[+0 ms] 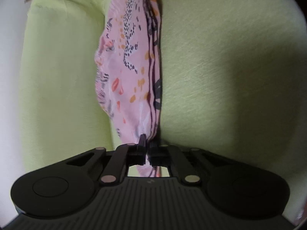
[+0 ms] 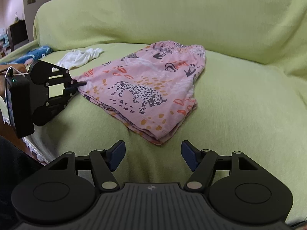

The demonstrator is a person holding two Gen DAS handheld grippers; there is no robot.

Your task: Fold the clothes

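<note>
Pink shorts (image 2: 151, 88) printed with a leopard and other animals lie folded flat on the green-covered sofa seat (image 2: 239, 115). In the left wrist view the same pink shorts (image 1: 130, 72) run away from the camera as a narrow strip. My left gripper (image 1: 146, 140) is rolled on its side and shut on a corner of the shorts; in the right wrist view that left gripper (image 2: 80, 85) pinches the shorts' left corner. My right gripper (image 2: 153, 153) stands open just in front of the near corner of the shorts, with nothing between its blue pads (image 2: 117, 154).
A crumpled white garment (image 2: 80, 57) and a blue patterned cloth (image 2: 32, 55) lie at the back left of the seat. The sofa's backrest (image 2: 163, 15) rises behind. A lace-trimmed seat edge (image 2: 36, 151) and a dark sleeve (image 2: 11, 168) are at the lower left.
</note>
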